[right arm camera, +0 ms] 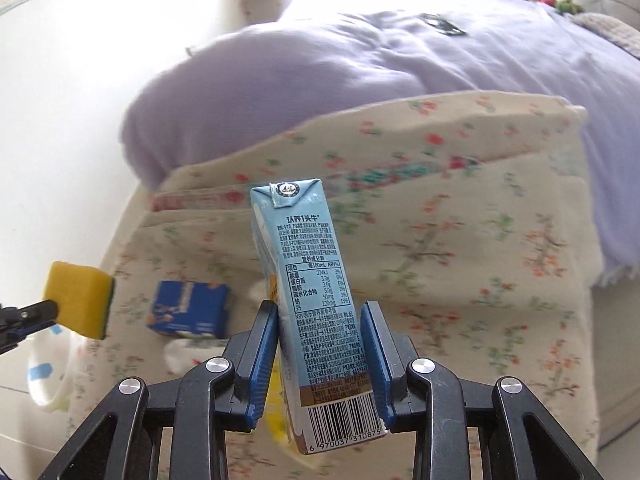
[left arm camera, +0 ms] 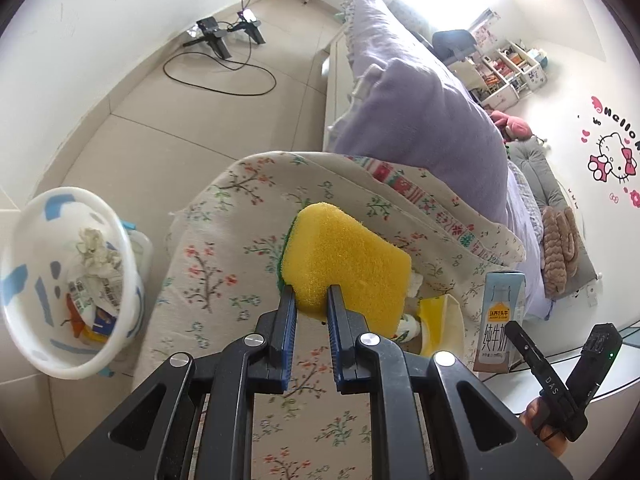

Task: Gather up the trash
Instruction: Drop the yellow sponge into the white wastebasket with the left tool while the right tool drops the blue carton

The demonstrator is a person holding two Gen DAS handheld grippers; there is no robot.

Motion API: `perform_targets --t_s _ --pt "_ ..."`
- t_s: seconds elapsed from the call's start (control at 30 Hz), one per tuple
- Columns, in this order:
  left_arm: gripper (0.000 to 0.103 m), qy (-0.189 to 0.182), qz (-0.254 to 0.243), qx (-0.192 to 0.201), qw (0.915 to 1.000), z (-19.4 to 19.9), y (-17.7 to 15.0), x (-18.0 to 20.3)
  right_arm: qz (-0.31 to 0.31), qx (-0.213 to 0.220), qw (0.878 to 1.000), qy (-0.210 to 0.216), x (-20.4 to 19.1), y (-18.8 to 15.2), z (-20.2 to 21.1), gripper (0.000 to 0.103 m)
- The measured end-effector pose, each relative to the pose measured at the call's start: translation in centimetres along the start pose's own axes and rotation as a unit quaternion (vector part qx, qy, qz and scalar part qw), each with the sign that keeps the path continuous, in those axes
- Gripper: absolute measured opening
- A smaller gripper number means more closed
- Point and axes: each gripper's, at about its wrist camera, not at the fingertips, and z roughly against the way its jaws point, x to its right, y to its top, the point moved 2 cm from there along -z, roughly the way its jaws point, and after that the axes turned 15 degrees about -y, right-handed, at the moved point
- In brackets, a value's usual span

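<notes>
My left gripper [left arm camera: 311, 295] is shut on a yellow sponge [left arm camera: 348, 258] with a green scrub side, held above the floral cloth [left arm camera: 224, 264]. The sponge also shows at the left of the right wrist view [right arm camera: 78, 298]. My right gripper [right arm camera: 320, 312] is shut on a light blue milk carton [right arm camera: 316, 292], held upright above the cloth; the carton shows at the lower right of the left wrist view [left arm camera: 500, 320]. A white plastic basin [left arm camera: 24, 280] holding crumpled paper and wrappers stands on the floor to the left. A blue packet [right arm camera: 188, 308] lies on the cloth.
A purple pillow and blanket [left arm camera: 424, 120] lie on the bed behind the cloth. A yellow item [left arm camera: 434, 320] lies on the cloth near the carton. Black stands and cables [left arm camera: 224, 36] sit on the tiled floor by the wall.
</notes>
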Motion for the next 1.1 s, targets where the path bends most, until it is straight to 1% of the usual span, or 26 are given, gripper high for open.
perform_targets --t_s 0.2,0.4,0.47,0.87,0.97,1.03,1.1 --pt "0.016 0.012 0.004 -0.004 0.9999 2.1 -0.2 -2.3 0.020 0.001 0.999 0.033 -3.9 -0.9 0.0 0.038" --pt "0.016 0.025 0.025 0.001 0.9994 4.3 -0.2 -5.5 0.056 -0.020 0.996 0.070 -9.0 -2.4 -1.0 0.038" --pt "0.016 0.029 0.031 0.005 0.9991 5.2 -0.2 -6.5 0.065 -0.023 0.995 0.075 -10.5 -2.9 -1.2 0.038" --pt "0.016 0.068 0.093 0.022 0.9931 9.0 0.1 -13.6 0.110 -0.060 0.984 0.129 -18.8 -5.7 -2.6 0.038" --pt "0.017 0.085 0.103 0.026 0.9906 9.9 0.2 -15.3 0.119 -0.067 0.981 0.136 -20.4 -6.1 -2.8 0.038" --pt "0.018 0.098 0.107 0.020 0.9892 10.1 0.2 -16.3 0.123 -0.070 0.980 0.143 -21.5 -6.2 -2.9 0.038" --pt "0.021 0.116 0.107 0.005 0.9875 10.0 0.3 -17.1 0.126 -0.071 0.978 0.149 -22.5 -6.3 -3.0 0.038"
